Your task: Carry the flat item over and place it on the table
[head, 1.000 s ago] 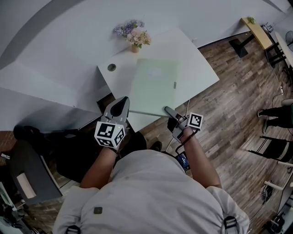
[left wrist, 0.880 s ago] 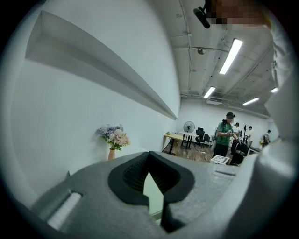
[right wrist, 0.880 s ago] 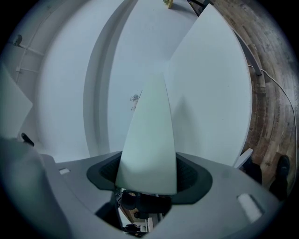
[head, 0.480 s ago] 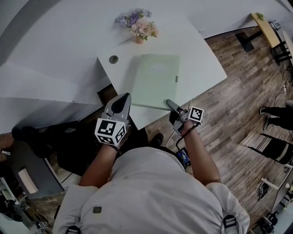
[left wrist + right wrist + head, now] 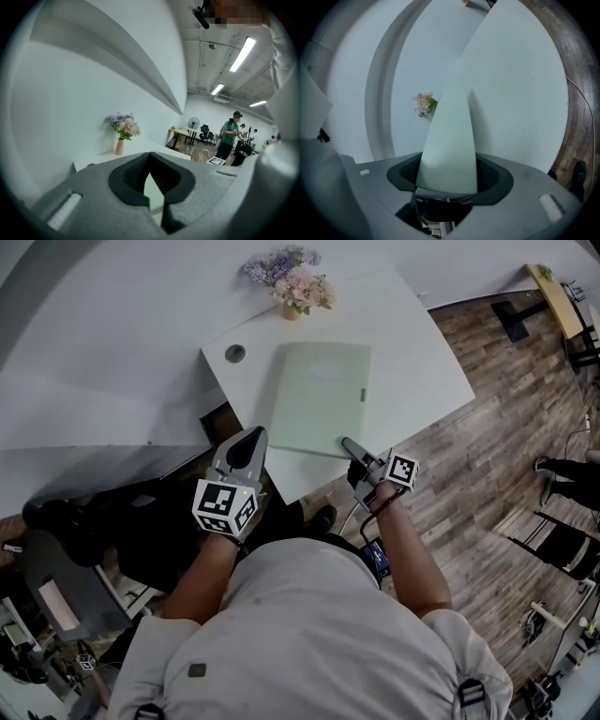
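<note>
Right now my right gripper (image 5: pixel 346 442) is clamped on the flat item (image 5: pixel 319 395), a pale green board. In the right gripper view the board (image 5: pixel 447 136) fills the gap between the two dark pads and runs away from me, narrowing toward the wall. That gripper (image 5: pixel 446 165) reaches in over the table's (image 5: pixel 417 348) near-right edge and holds the board by its near-right corner.

From the head view, the board lies over the white table top, squarely between the table's left and right corners. Its near edge sits not far from the table's near corner, and its far edge stops short of the flowers (image 5: pixel 292 282). I cannot tell whether its whole underside rests on the top. The flowers stand in a small vase (image 5: pixel 292 312) at the table's far-left edge, against the wall. A round hole (image 5: pixel 235 353) is sunk into the top near the left corner, just beside the board's far-left corner.

My left gripper (image 5: pixel 251 433) hangs at the table's near-left edge, its tip close to the board's near-left corner but apart from it. In the left gripper view its jaws (image 5: pixel 150 157) meet at the tips and grip nothing. Only a sliver of pale surface shows through the slot behind them, with the flowers (image 5: pixel 123 125) and the table (image 5: pixel 101 158) beyond.

A wooden floor (image 5: pixel 506 446) spreads out past the table's right corner.
</note>
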### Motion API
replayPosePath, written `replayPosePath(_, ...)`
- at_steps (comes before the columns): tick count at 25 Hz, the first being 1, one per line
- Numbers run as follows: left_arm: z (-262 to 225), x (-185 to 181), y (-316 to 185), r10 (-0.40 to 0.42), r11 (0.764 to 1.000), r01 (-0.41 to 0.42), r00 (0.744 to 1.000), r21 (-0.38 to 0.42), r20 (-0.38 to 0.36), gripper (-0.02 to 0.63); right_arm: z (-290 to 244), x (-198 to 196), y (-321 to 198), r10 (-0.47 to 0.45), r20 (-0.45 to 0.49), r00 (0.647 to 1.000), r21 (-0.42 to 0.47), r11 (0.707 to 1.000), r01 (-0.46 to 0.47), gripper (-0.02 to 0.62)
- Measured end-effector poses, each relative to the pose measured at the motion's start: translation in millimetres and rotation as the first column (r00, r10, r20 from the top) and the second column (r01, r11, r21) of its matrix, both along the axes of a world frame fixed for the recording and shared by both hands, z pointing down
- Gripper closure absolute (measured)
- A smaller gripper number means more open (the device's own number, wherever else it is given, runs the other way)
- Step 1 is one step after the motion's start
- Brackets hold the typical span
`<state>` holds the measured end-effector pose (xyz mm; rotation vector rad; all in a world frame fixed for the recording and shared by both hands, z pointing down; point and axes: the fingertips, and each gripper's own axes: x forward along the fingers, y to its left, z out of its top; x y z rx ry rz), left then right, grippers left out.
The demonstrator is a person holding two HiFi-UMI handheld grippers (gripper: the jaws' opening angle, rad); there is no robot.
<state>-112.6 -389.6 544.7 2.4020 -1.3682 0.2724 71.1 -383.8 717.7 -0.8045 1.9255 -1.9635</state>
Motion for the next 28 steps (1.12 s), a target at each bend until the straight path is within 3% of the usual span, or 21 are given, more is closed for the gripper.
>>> replayPosePath(8, 10, 3, -8, 0.018, 1.0, -0.018, 1.0, -0.017, 0.004, 0.606, 24, 8, -10, 0.048, -0.104, 0.993, 0.003, 0.999, -0.048, 0.285)
replayPosePath(18, 23, 5, -14, 0.027, 0.998, -0.027, 1.0, -0.048, -0.001, 0.606, 53, 13, -11, 0.01, -0.27, 0.963, -0.003, 1.0, -0.011, 0.261)
replayPosePath(22, 27, 5, -15, 0.029, 0.998, -0.03, 1.0, -0.055, -0.005, 0.606, 63, 15, -11, -0.018, -0.354, 0.935, 0.008, 1.0, 0.022, 0.233)
replayPosePath(28, 31, 8, -13, 0.041, 0.997, -0.041, 0.999, -0.066, -0.011, 0.606, 85, 29, -11, -0.057, -0.501, 0.864, 0.009, 0.997, 0.071, 0.199)
